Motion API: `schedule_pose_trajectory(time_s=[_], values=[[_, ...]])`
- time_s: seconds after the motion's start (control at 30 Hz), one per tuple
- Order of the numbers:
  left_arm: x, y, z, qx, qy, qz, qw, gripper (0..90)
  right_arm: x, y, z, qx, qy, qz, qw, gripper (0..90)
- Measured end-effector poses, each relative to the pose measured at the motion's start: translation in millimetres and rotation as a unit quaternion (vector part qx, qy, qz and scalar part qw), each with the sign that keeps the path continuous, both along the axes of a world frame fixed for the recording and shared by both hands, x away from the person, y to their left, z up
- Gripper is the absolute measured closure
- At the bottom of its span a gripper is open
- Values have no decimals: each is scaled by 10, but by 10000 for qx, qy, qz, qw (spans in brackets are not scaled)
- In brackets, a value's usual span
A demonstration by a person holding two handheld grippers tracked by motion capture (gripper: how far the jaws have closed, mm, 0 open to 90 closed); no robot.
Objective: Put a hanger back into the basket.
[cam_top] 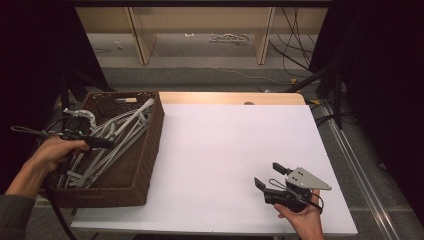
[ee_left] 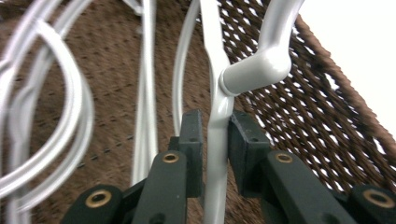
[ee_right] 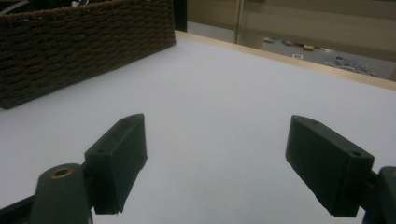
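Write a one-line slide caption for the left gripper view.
Left gripper clamps the bar of a grey hanger inside the brown wicker basket.

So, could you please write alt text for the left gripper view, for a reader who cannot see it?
The left gripper's two black jaws close around the thin bar of a silver hanger inside a brown wicker basket. More silver hangers lie blurred across the basket floor at the left.

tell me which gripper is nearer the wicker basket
Left. The left gripper is inside the basket, jaws around a grey hanger; the right gripper is open over the white table, well clear.
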State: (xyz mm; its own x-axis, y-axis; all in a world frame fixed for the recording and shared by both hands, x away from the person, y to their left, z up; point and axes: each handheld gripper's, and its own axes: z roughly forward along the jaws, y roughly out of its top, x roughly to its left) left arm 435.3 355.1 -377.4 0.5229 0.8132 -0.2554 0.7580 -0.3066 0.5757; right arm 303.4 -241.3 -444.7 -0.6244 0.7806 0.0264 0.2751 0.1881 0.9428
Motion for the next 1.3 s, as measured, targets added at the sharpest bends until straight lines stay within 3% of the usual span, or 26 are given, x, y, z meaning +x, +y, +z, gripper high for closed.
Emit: schedule_pose_trajectory(time_s=[0.1, 0.13, 0.23, 0.33, 0.4, 0.57, 0.7, 0.73, 0.93, 1.03, 1.1, 1.17, 1.3], values=[[15, 51, 7, 106, -186, 285, 9994, 752, -4, -14, 10, -86, 25, -15, 10000, 215], [24, 72, 19, 321, -273, 388, 9984, 752, -4, -13, 9, -81, 20, -23, 10000, 215], [47, 111, 14, 307, -366, 560, 9973, 753, -3, -9, 6, -81, 33, -26, 10000, 215], [74, 142, 10, 399, -563, 846, 9940, 754, -6, -8, 8, -106, 57, -30, 9999, 215], [94, 167, -6, 512, -669, 897, 9924, 755, -4, -10, 6, -90, 38, -21, 9999, 215], [117, 221, -45, 525, -699, 1133, 9897, 758, -4, -11, 6, -82, 42, -15, 10000, 216], [115, 220, -42, 577, -700, 1097, 9898, 743, -3, -9, 6, -89, 30, -33, 10000, 216], [118, 212, -51, 562, -754, 1201, 9883, 733, -3, -9, 6, -89, 30, -32, 10000, 216], [143, 219, -93, 617, -830, 1282, 9863, 707, -4, -9, 6, -80, 35, -27, 10000, 216], [158, 219, -94, 631, -874, 1395, 9843, 670, -4, -9, 6, -89, 34, -29, 10000, 216], [166, 228, -89, 745, -763, 1512, 9827, 595, -4, -13, 7, -100, 47, -24, 9999, 216], [168, 244, -92, 792, -822, 1662, 9795, 561, -4, -12, 6, -86, 40, -15, 10000, 216], [129, 250, -41, 864, -873, 1742, 9770, 506, -3, -12, 5, -95, 36, -35, 9999, 216]])
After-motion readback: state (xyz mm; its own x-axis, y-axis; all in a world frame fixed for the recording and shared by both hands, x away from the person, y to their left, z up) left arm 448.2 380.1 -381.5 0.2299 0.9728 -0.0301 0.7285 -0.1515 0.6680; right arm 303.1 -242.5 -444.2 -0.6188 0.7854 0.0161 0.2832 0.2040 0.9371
